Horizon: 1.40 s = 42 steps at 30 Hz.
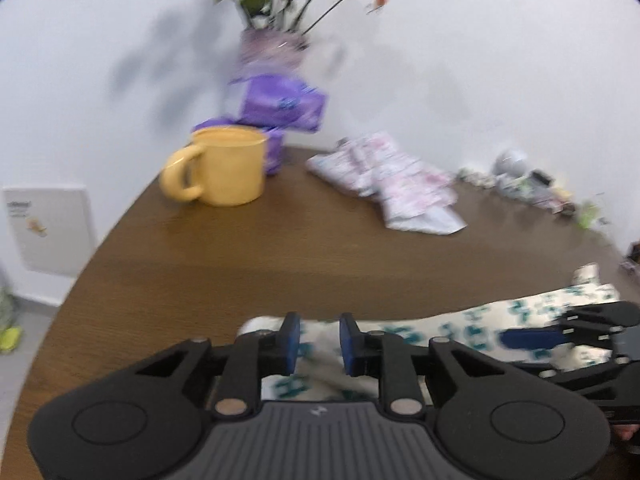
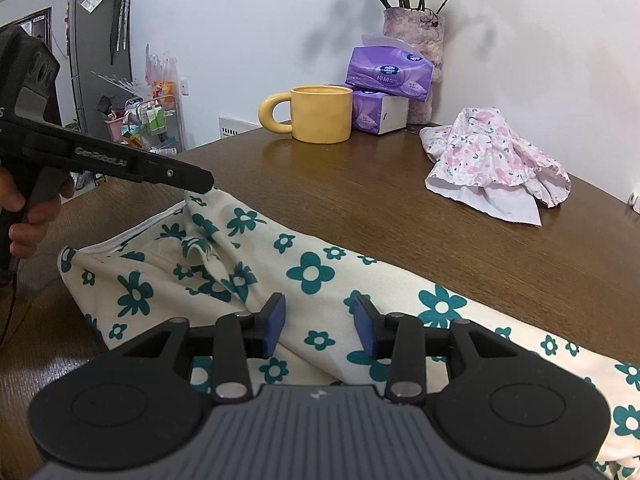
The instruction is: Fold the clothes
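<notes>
A cream garment with teal flowers (image 2: 312,272) lies across the near part of the brown table (image 2: 360,192). My left gripper (image 1: 320,340) is shut on a bunched fold at its left edge. In the right wrist view the left gripper (image 2: 202,184) lifts that edge slightly, with a hand (image 2: 24,220) on its grip. My right gripper (image 2: 320,320) hovers open just above the garment's middle, nothing between its fingers. The left wrist view is blurred; it shows the garment (image 1: 472,320) running right under the right gripper's blue pad (image 1: 528,338).
A crumpled pink floral garment (image 2: 492,160) lies at the back right. A yellow mug (image 2: 320,114), purple tissue packs (image 2: 388,72) and a flower vase (image 2: 416,28) stand along the wall. Small clutter (image 1: 520,184) sits at the far right. A cluttered rack (image 2: 152,120) stands beyond the table's left edge.
</notes>
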### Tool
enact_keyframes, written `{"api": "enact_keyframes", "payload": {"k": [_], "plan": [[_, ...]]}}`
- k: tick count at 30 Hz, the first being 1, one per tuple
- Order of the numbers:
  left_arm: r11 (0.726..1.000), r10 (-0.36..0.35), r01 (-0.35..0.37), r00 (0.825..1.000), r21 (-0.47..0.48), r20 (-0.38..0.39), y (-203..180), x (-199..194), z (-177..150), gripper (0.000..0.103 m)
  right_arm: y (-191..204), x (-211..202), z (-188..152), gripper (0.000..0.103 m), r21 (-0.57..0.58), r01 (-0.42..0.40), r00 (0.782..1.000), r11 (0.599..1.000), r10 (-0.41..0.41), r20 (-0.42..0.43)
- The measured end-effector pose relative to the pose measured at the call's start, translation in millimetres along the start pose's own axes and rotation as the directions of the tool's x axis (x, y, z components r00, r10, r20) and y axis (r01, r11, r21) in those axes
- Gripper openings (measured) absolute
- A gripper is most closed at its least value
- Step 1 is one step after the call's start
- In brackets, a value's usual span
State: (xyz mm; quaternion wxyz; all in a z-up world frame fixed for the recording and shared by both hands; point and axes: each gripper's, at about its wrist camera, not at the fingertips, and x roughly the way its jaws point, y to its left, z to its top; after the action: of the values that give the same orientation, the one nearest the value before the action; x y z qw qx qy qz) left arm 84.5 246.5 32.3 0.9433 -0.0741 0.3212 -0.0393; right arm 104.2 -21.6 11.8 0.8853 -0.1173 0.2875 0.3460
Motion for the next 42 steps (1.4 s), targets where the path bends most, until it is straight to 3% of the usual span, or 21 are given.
{"api": "enact_keyframes", "payload": {"k": [4,12,16,18,20,22,25,29,31,38,42], "plan": [[0.998,0.002,-0.004,0.999,-0.058,-0.034,11,6,-6,0.021,0,-1,-1,0.038,0.0,-0.001,1.0,1.0,0.001,0.004],[0.998,0.024,-0.025,1.0,-0.061,-0.007,8,4,-13,0.021,0,-1,-1,0.039,0.004,-0.006,1.0,1.0,0.006,0.005],[0.994,0.009,-0.009,1.0,-0.111,0.0,13,2,-12,0.021,-7,-5,1,0.042,0.037,-0.021,1.0,0.999,0.021,0.001],[0.986,0.002,0.001,1.0,-0.169,0.015,16,-4,-9,0.022,-18,-15,3,0.045,0.071,-0.03,0.999,0.997,0.028,0.024],[0.982,0.017,-0.002,0.997,-0.187,0.08,13,-17,-5,0.025,-30,-28,4,0.049,0.086,0.004,0.999,0.996,-0.008,0.052],[0.984,0.007,0.016,0.992,-0.177,0.129,5,-27,-1,0.029,-43,-41,3,0.049,0.1,0.051,0.996,0.994,-0.058,0.071],[0.991,-0.044,0.057,0.993,-0.118,0.111,-17,-26,6,0.03,-66,-51,-3,0.049,0.135,0.121,0.99,0.983,-0.13,0.059],[0.999,-0.026,0.025,1.0,0.043,0.004,-55,-1,5,0.03,-95,-58,-12,0.049,0.185,0.199,0.978,0.962,-0.207,0.021],[0.997,0.008,-0.006,1.0,0.08,-0.03,-62,9,-1,0.03,-107,-60,-17,0.049,0.202,0.229,0.972,0.952,-0.234,-0.001],[0.998,0.021,-0.019,0.999,0.06,-0.029,-56,16,-15,0.026,-128,-59,-37,0.049,0.204,0.264,0.964,0.943,-0.25,-0.09],[0.996,0.046,-0.044,0.999,0.074,-0.017,-60,17,-18,0.026,-135,-64,-48,0.049,0.229,0.257,0.966,0.939,-0.242,-0.093]]}}
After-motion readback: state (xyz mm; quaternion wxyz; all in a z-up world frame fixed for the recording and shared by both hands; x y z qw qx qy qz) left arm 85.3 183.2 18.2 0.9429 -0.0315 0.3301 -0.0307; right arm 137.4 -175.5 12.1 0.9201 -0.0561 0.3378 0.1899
